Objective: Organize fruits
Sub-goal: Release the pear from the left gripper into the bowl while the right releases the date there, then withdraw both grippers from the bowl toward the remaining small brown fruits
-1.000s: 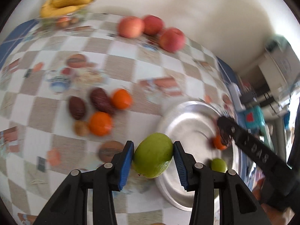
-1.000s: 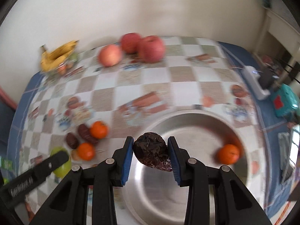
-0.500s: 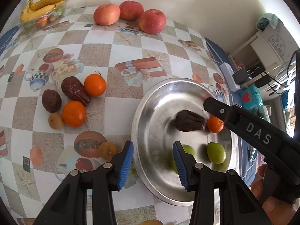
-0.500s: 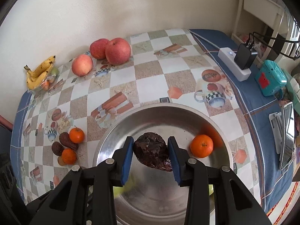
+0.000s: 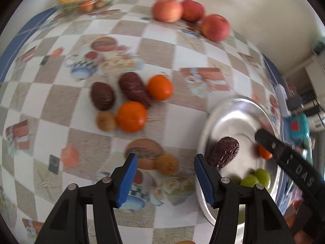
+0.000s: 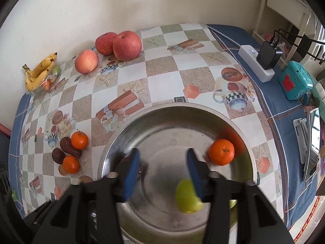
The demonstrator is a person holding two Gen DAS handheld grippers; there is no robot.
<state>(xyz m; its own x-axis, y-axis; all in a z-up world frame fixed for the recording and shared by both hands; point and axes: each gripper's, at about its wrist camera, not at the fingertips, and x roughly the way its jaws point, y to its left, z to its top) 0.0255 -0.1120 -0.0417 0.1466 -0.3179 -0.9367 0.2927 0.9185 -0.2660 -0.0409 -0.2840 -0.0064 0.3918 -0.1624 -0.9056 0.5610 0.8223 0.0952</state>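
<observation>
Left gripper (image 5: 165, 177): jaws parting, nothing between the blue pads (image 5: 127, 180); only the checked tablecloth (image 5: 85, 142) lies beneath them. Just beyond the right-hand jaw starts the rim of the steel bowl (image 5: 205, 142). Inside the bowl, nearest that jaw, lies a dark wrinkled fruit (image 5: 224, 152); further to that side sit two green fruits (image 5: 257, 179), touching each other, and a tangerine (image 5: 264, 152) partly hidden by the black arm of the other tool. Ahead of the left-hand jaw, well apart from it, a loose cluster rests on the cloth: two oranges (image 5: 132, 117), two dark fruits (image 5: 102, 95) and a small brown fruit (image 5: 105, 121), several touching.

Right gripper (image 6: 163, 168): jaws also parting, released, blurred; bare bowl floor (image 6: 166, 134) shows between them. A green fruit (image 6: 187, 196) lies just under the right-hand jaw, blurred; whether it touches the pad cannot be told. A dark shape sits against the left-hand jaw, too smeared to identify. Beyond the right-hand jaw, a tangerine (image 6: 221, 152) rests near the bowl wall.

Far ahead of both jaws, by the wall: three apples (image 6: 110, 45) close together, and bananas (image 6: 39, 71) at the table's corner. Far to the right side: a white power strip (image 6: 256, 66) and a teal box (image 6: 294, 80).
</observation>
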